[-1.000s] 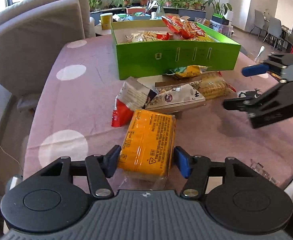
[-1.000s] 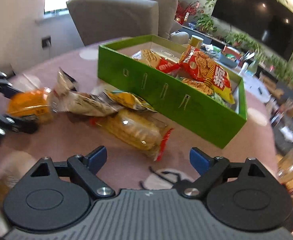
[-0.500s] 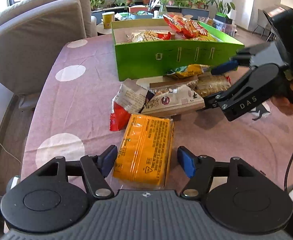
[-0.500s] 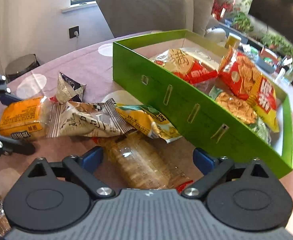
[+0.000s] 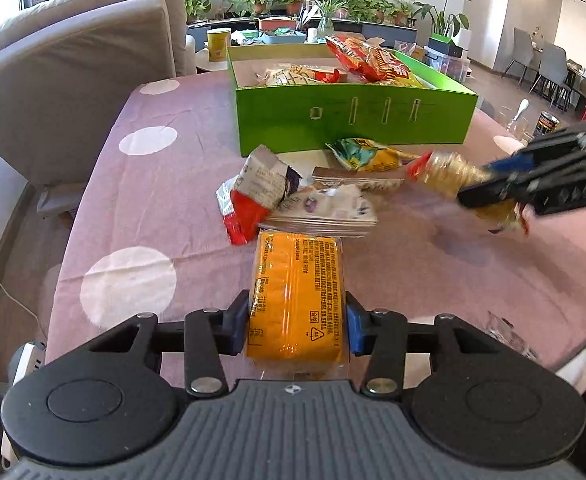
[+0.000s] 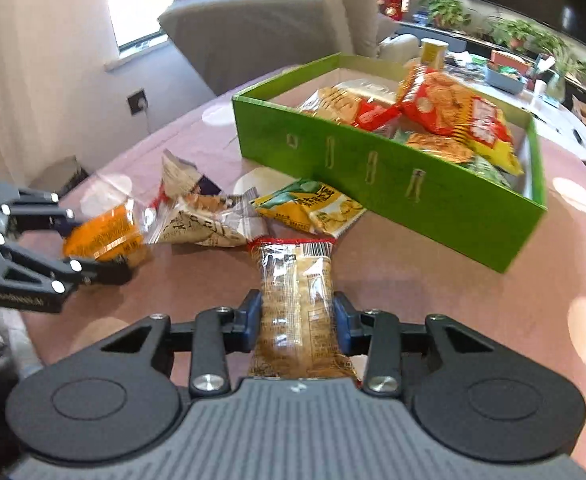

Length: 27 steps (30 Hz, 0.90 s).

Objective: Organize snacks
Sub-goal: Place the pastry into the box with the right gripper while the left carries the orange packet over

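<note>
The left claw (image 5: 297, 326) is clenched on the orange packet (image 5: 297, 292) between its pads; the right claw (image 6: 297, 322) is closing, pads pressing the clear biscuit packet (image 6: 295, 300); green box (image 6: 373, 168) lies ahead.

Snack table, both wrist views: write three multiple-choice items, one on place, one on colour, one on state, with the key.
1. Where does the yellow-green packet lie?
A. inside the box
B. on the table against the box's front wall
C. on the sofa

2. What colour is the box?
A. green
B. blue
C. white

3. What does the left hand-held gripper do?
A. hangs open over bare cloth
B. clamps the orange packet
C. holds a cup

Key: 1 B, it lies on the cloth against the front wall; 2 A, walls bright green; 3 B, both pads press its sides.
</note>
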Available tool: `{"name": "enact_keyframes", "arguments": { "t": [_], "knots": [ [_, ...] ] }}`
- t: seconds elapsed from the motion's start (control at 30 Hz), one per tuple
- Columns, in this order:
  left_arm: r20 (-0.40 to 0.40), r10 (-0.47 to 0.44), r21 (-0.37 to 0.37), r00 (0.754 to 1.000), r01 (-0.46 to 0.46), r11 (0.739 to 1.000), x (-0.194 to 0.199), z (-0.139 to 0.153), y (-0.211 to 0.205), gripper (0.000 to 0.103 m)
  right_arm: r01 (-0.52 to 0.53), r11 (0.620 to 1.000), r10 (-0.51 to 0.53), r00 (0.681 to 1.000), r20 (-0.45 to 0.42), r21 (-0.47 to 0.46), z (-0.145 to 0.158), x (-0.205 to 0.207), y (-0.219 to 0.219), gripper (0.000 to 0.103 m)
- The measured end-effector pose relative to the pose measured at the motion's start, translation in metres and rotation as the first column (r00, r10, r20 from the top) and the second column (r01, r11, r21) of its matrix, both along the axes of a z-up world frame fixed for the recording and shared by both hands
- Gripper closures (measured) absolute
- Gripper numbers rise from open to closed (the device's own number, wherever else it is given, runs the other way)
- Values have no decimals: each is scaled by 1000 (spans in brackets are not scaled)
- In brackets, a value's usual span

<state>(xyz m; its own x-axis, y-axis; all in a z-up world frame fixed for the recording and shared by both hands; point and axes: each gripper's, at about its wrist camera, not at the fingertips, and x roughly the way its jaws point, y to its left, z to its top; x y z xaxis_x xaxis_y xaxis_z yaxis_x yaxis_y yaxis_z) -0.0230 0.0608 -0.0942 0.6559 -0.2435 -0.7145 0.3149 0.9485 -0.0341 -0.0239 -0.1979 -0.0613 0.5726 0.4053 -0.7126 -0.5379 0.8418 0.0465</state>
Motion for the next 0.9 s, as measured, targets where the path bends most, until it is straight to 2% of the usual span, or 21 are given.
{"name": "enact_keyframes", "arguments": {
  "t": [0.2, 0.33, 0.6, 0.9],
  "knots": [
    [41, -8, -7, 999, 9, 1000, -17, 18, 4, 60, 45, 994, -53, 995, 81, 101, 32, -9, -15, 40],
    [95, -7, -36, 995, 10, 999, -20, 37, 3, 60, 133, 977, -155, 980, 128, 167, 50, 4, -16, 39],
    [188, -8, -76, 982, 23, 997, 10, 73, -12, 60, 242, 913, -273, 961, 51, 328, 65, 71, -4, 39],
    [209, 8, -106, 978, 14, 994, 59, 89, -22, 60, 302, 881, -318, 948, -15, 365, 52, 116, 1, 39]
  ]
}}
